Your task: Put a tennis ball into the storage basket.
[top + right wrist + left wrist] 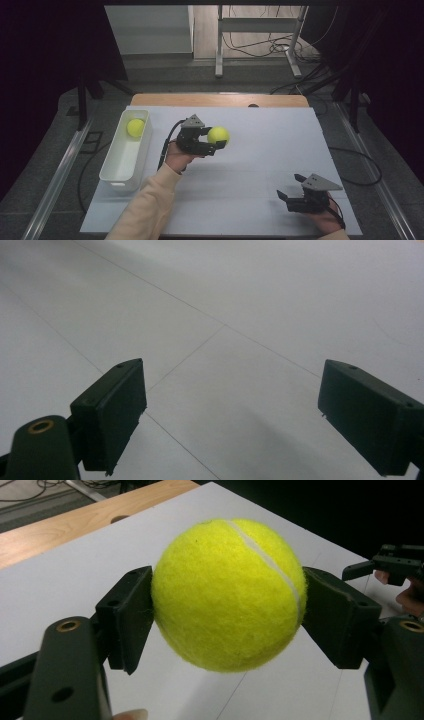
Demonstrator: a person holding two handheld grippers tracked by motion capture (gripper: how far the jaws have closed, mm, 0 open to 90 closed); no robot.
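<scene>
A yellow-green tennis ball (218, 135) is held above the white table top, my left gripper (216, 138) shut on it. In the left gripper view the ball (229, 594) sits squeezed between both black jaws, and my right gripper (385, 565) shows farther off at the right edge. A second tennis ball (135, 127) lies at the far end of a white rectangular bin (119, 172) on the table's left side. My right gripper (291, 187) rests low near the front right of the table, open, with nothing between its pads (112, 412).
The white board (270, 150) covers a wooden table (220, 99) whose far edge shows behind it. Beyond stand a metal frame's legs (218, 47) and loose cables (260, 47) on the floor. Dark curtains close both sides.
</scene>
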